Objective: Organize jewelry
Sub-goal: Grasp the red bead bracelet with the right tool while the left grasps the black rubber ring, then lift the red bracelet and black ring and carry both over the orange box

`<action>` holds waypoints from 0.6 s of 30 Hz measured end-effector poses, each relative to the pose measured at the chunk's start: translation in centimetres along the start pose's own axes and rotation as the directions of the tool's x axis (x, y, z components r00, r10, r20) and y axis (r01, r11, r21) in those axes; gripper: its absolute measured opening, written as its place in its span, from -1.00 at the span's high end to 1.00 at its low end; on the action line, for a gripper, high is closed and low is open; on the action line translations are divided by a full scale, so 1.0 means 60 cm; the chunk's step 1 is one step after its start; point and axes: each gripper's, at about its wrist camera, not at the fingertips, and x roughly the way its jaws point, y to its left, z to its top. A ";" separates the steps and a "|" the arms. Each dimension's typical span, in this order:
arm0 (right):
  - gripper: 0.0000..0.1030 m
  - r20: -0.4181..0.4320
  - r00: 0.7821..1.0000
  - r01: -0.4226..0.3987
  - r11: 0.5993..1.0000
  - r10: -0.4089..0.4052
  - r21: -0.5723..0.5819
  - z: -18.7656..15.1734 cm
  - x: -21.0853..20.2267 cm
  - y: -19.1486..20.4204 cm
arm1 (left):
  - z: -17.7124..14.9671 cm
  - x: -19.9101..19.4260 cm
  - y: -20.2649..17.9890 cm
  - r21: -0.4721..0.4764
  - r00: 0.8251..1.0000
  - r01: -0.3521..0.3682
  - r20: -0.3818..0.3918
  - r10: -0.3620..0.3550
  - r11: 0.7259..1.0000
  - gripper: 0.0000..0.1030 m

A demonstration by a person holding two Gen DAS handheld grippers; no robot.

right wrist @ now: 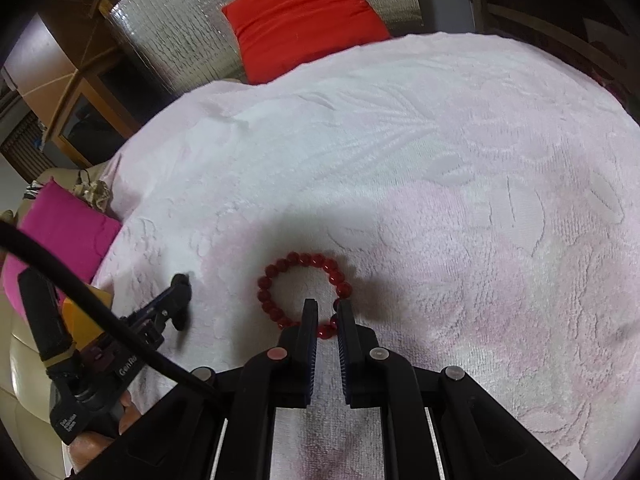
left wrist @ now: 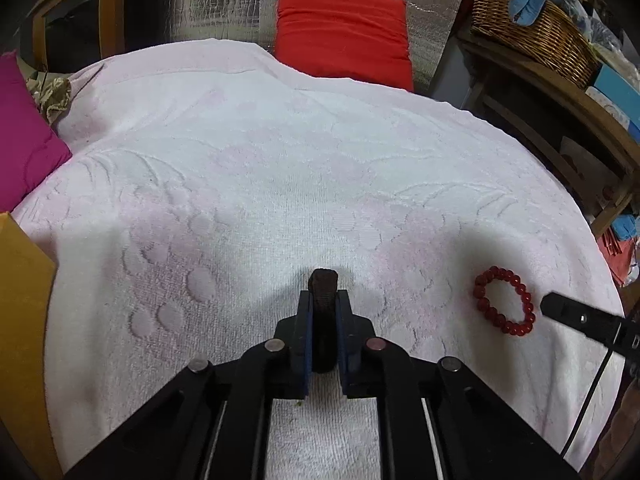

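Note:
A dark brown bracelet [left wrist: 323, 280] stands on edge between the blue pads of my left gripper [left wrist: 323, 296], which is shut on it just above the white towel [left wrist: 280, 168]. The right wrist view shows that left gripper [right wrist: 180, 296] at the left, with the dark piece at its tip. A red bead bracelet [right wrist: 276, 272] lies flat on the towel [right wrist: 440, 160]. My right gripper [right wrist: 326, 306] is shut over the bracelet's near side, with red beads between its pads. In the left wrist view, the red bracelet [left wrist: 505, 299] lies at the right, with the right gripper's tip [left wrist: 550, 305] at its right edge.
A red cushion [left wrist: 344, 28] lies past the towel's far edge and a magenta cushion [left wrist: 24, 140] at its left. An orange-brown box [left wrist: 20, 320] stands at the near left. A wicker basket [left wrist: 532, 32] sits on a wooden shelf to the right. A black cable [right wrist: 80, 300] runs near the left gripper.

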 end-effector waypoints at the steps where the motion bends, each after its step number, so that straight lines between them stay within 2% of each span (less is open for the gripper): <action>1: 0.80 0.010 1.000 -0.006 1.000 0.006 -0.001 0.001 -0.004 0.002 | -0.001 -0.006 0.001 0.003 1.000 0.003 0.004 -0.003 1.000 0.80; 10: 0.79 0.062 0.996 -0.072 0.996 0.069 0.052 0.019 -0.031 -0.009 | -0.007 -0.067 0.005 0.038 0.998 0.021 0.050 -0.023 0.999 0.81; 15: 0.73 0.039 0.998 -0.051 0.994 0.047 0.098 0.029 -0.024 -0.028 | -0.016 -0.082 -0.002 0.069 0.998 0.032 0.047 -0.035 0.997 0.81; 17: 0.73 0.031 0.999 -0.030 0.996 0.027 0.081 0.030 -0.017 -0.024 | -0.020 -0.086 -0.004 0.083 0.998 0.037 0.043 -0.040 0.996 0.81; 18: 0.65 0.029 0.999 -0.019 0.998 0.017 0.064 0.031 -0.013 -0.020 | -0.023 -0.089 -0.004 0.091 0.998 0.044 0.039 -0.048 0.995 0.81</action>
